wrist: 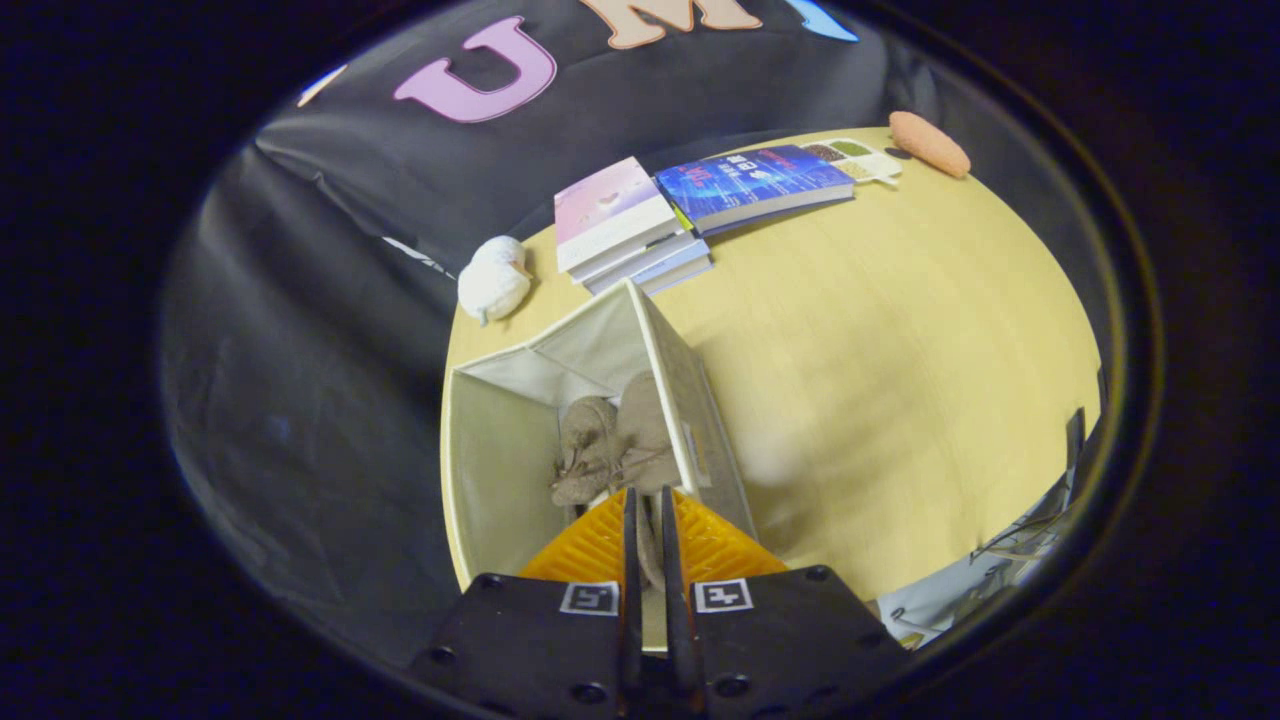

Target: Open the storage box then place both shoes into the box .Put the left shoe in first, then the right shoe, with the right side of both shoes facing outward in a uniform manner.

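Fingers [648, 500] pinch the second shoe's [648, 430] edge inside the open storage box [500, 450], beside the first shoe [585, 440]. Next, judged: spread and withdraw.

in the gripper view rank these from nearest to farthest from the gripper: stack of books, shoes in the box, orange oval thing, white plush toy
The gripper has its fingers nearly closed on a shoe.
1. shoes: just ahead of the fingers, inside the storage box.
2. white plush toy: beyond the box's far corner, leftward.
3. stack of books: behind the box.
4. orange oval thing: table's far edge, rightward.
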